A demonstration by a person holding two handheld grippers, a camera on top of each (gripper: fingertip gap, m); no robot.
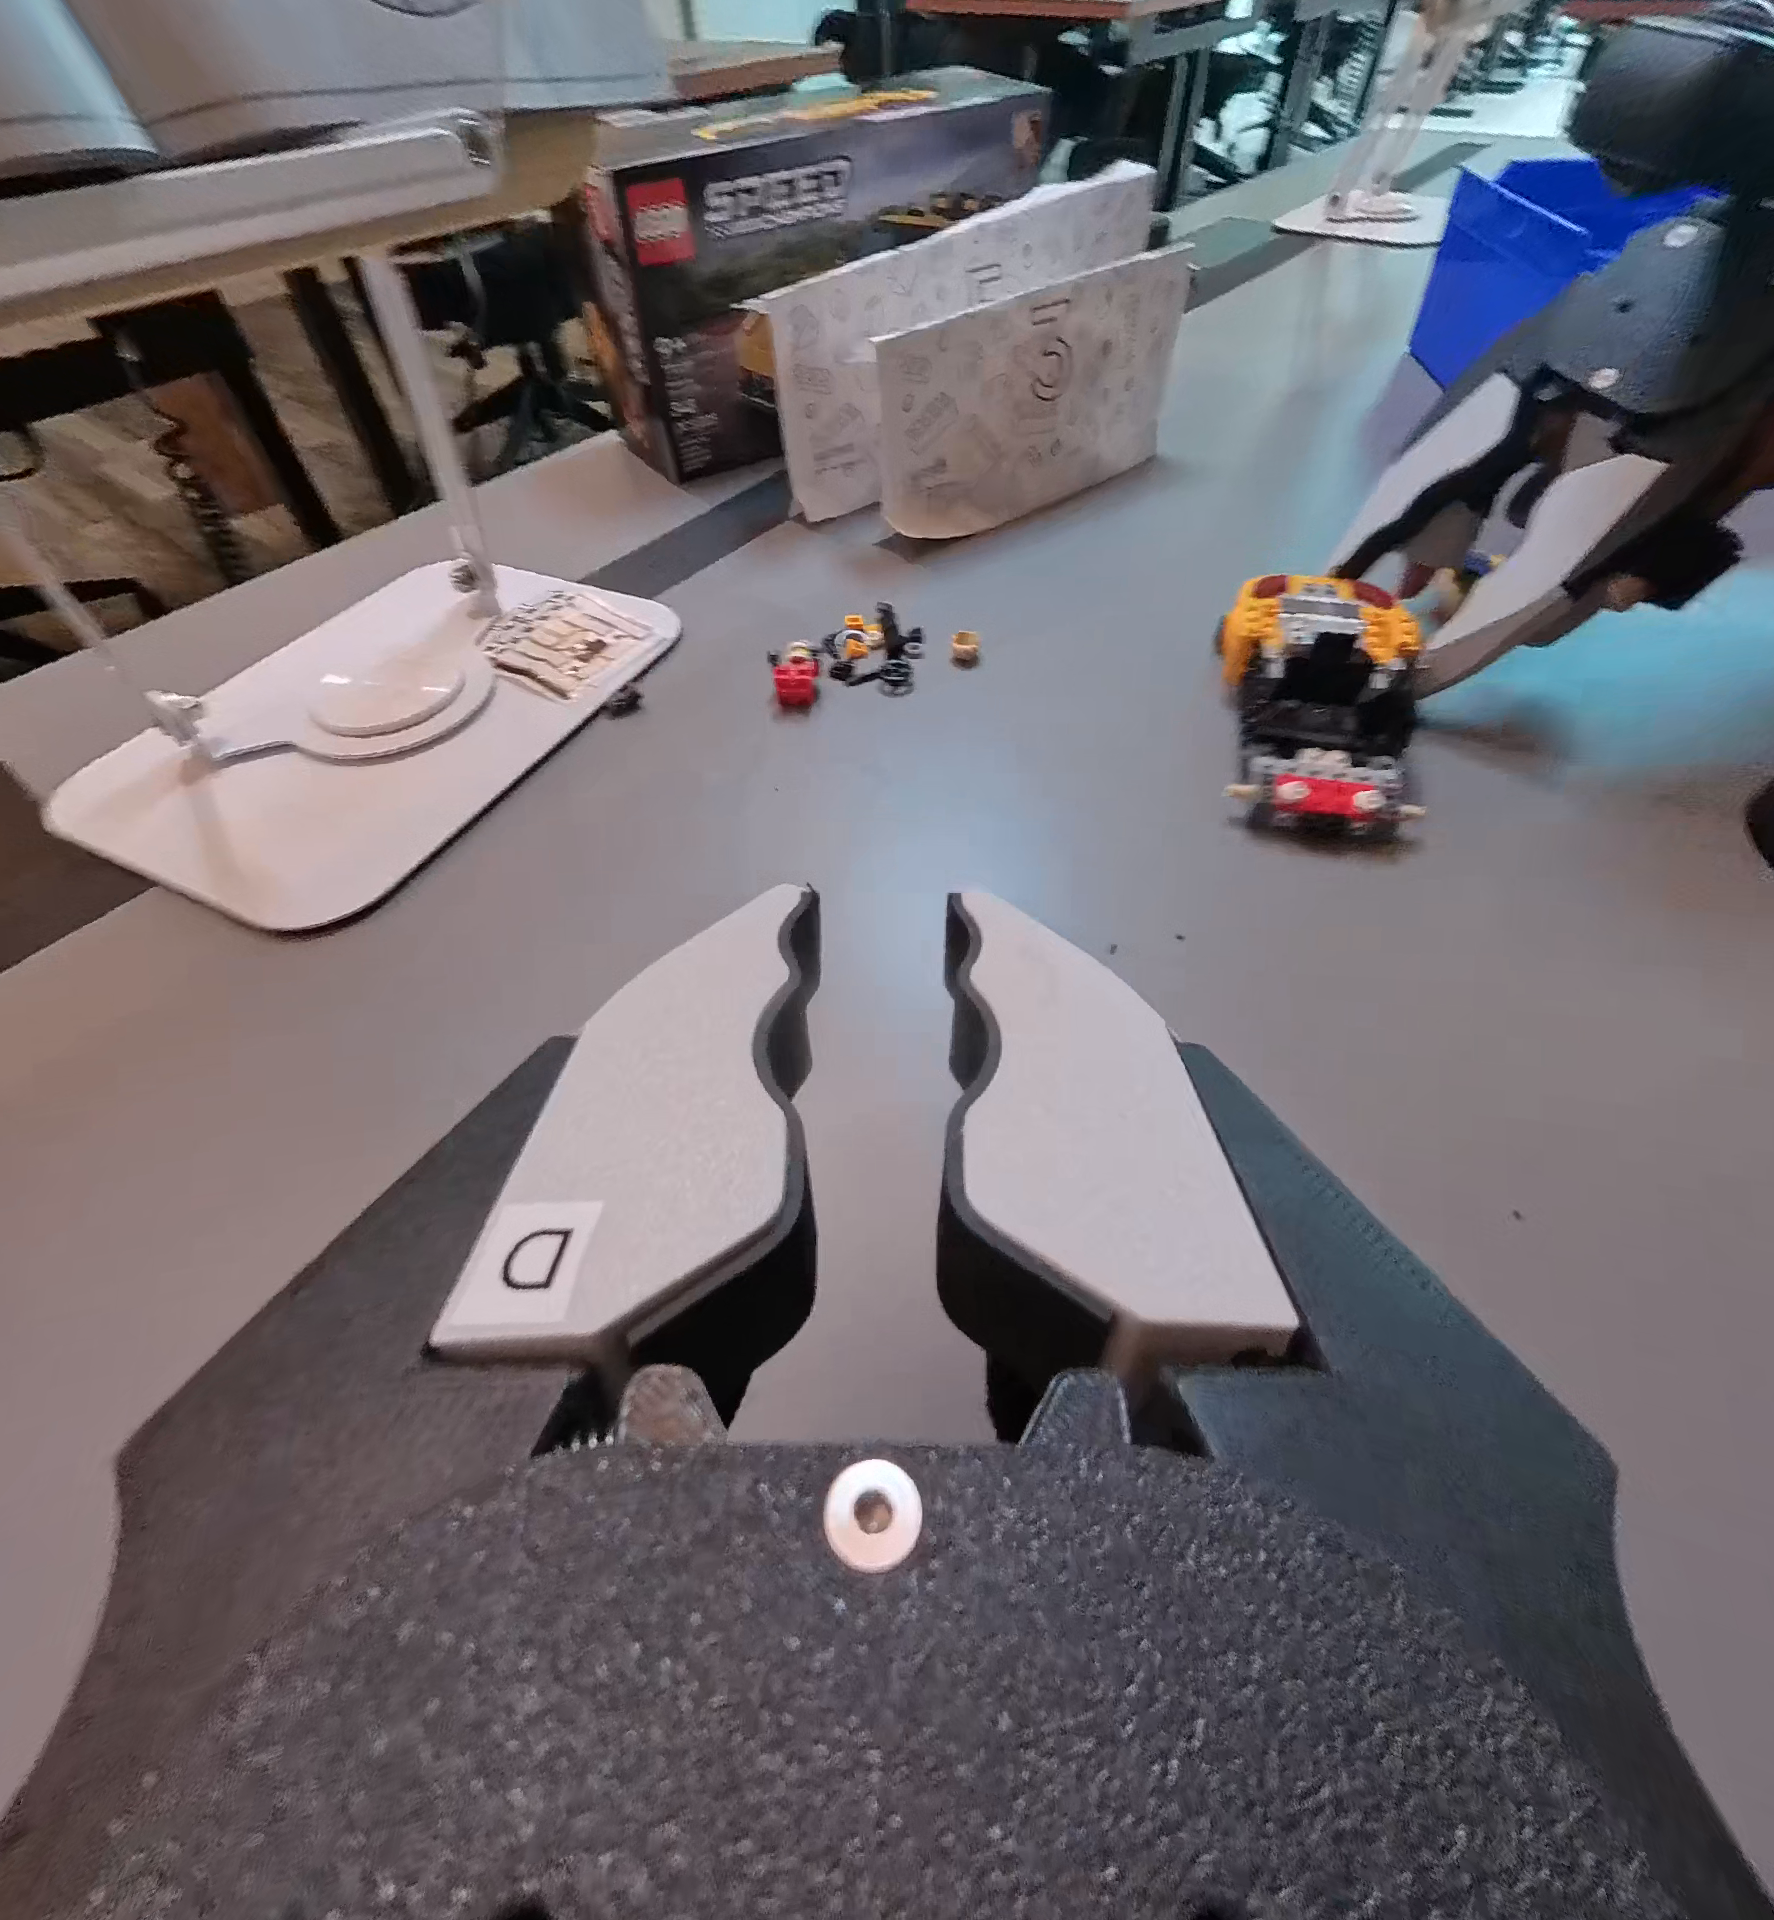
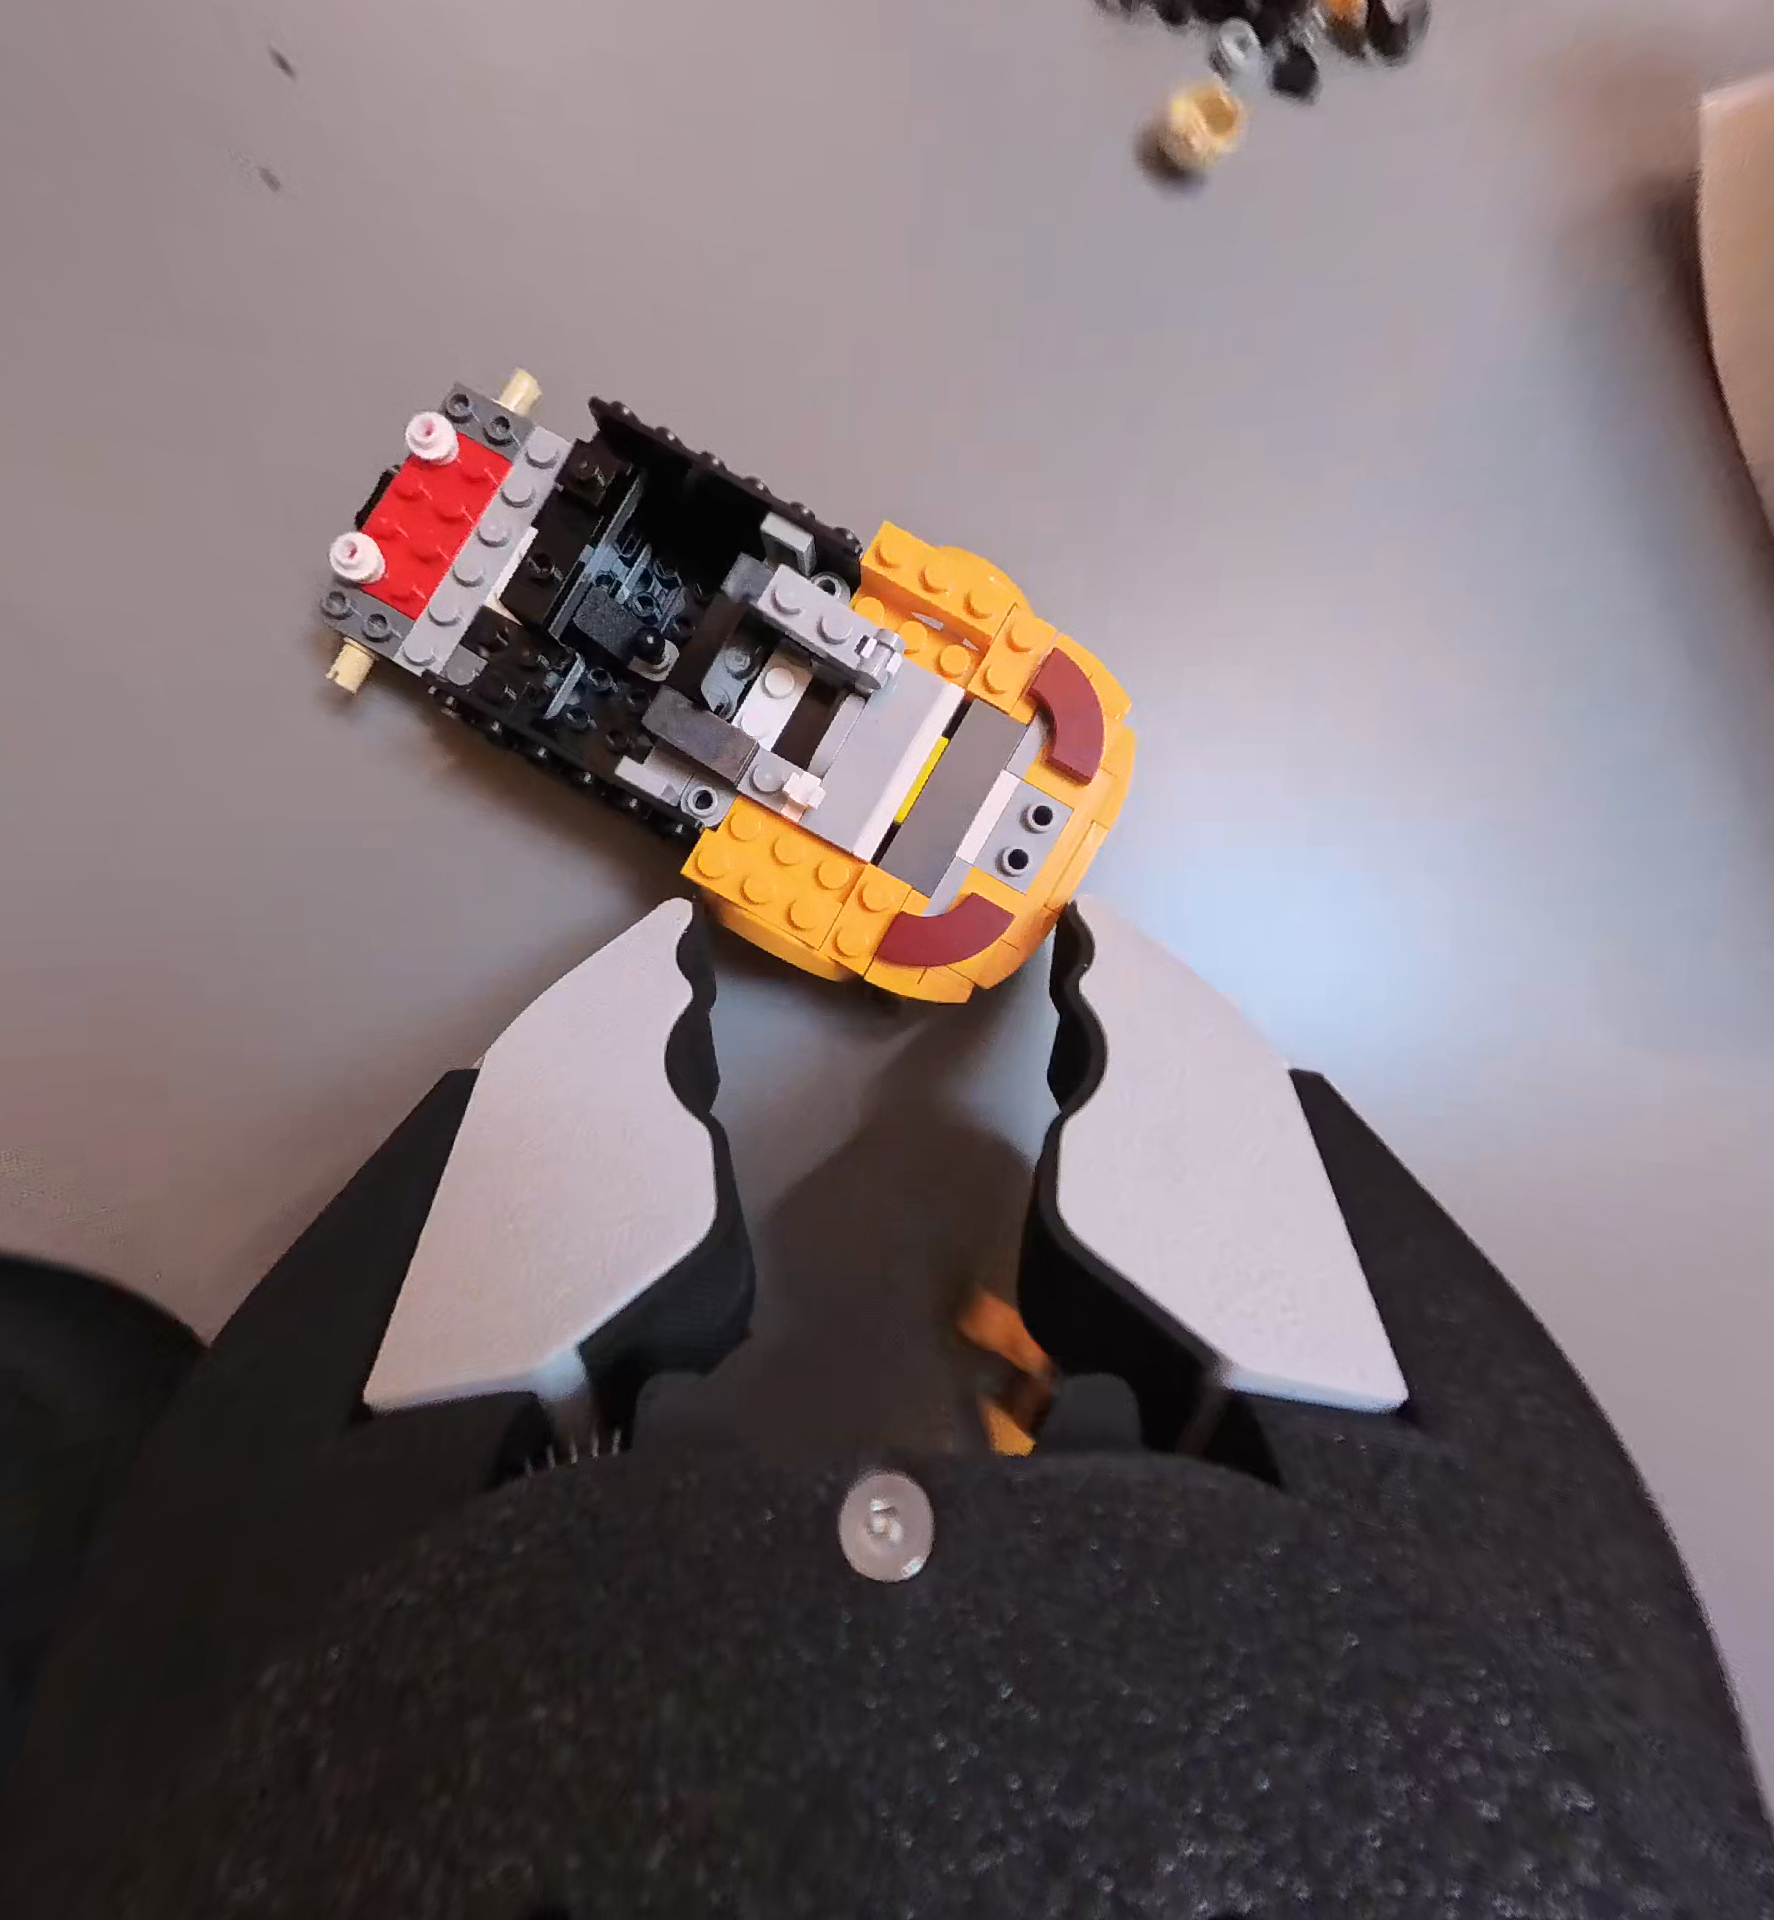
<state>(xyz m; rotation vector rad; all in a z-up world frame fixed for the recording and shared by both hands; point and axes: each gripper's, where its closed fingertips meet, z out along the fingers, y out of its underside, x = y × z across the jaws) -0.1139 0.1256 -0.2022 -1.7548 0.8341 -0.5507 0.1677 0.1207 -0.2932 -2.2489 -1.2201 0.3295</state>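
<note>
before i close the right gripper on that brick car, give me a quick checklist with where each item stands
1. Right gripper open wide enough for the car's orange end: ok, its fingers stand apart on either side of that end.
2. Pads pressing on the brick car: not ok, the fingertips sit at its orange end but no squeeze shows.
3. Car lined up with the fingers: not ok, it lies at a slant to them.
4. Car flat on the grey table: ok.
5. Left gripper out of the way: ok, it is open, holds nothing and stands well away from the car.
6. Loose small parts away from the car: ok.
</note>
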